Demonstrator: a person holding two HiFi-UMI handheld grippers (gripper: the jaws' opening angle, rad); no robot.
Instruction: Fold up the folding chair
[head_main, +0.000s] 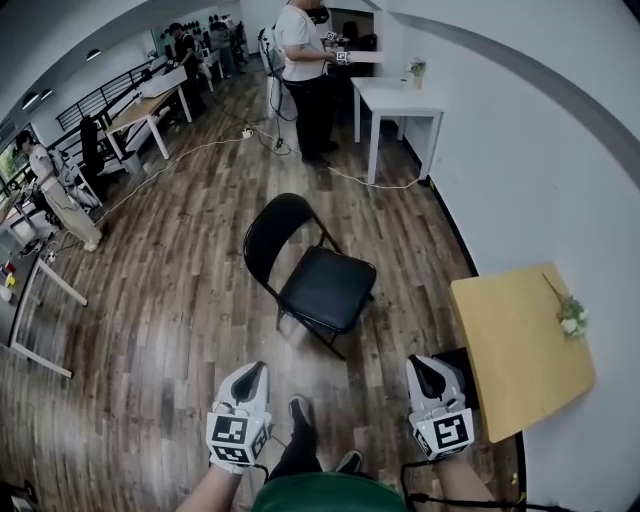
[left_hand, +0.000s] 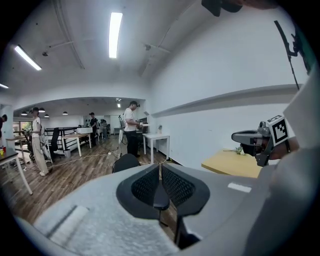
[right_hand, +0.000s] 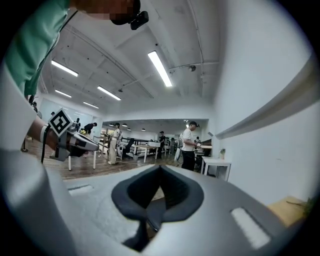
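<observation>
A black folding chair (head_main: 312, 268) stands unfolded on the wooden floor in the middle of the head view, its round backrest toward the left and its seat toward the right. Both grippers hang in the air short of it, near the person's body. My left gripper (head_main: 254, 370) is shut with nothing in it, below the chair's left side. My right gripper (head_main: 421, 364) is also shut and empty, below and to the right of the seat. The left gripper view shows closed jaws (left_hand: 160, 175) with the chair's backrest (left_hand: 125, 162) just beyond. In the right gripper view the jaws (right_hand: 160, 172) meet too.
A yellow table (head_main: 515, 350) bearing a small flower sprig (head_main: 572, 318) stands close on the right against the white wall. A white table (head_main: 400, 100) and a standing person (head_main: 305, 60) are beyond the chair. Desks and people line the far left; a cable (head_main: 190, 155) crosses the floor.
</observation>
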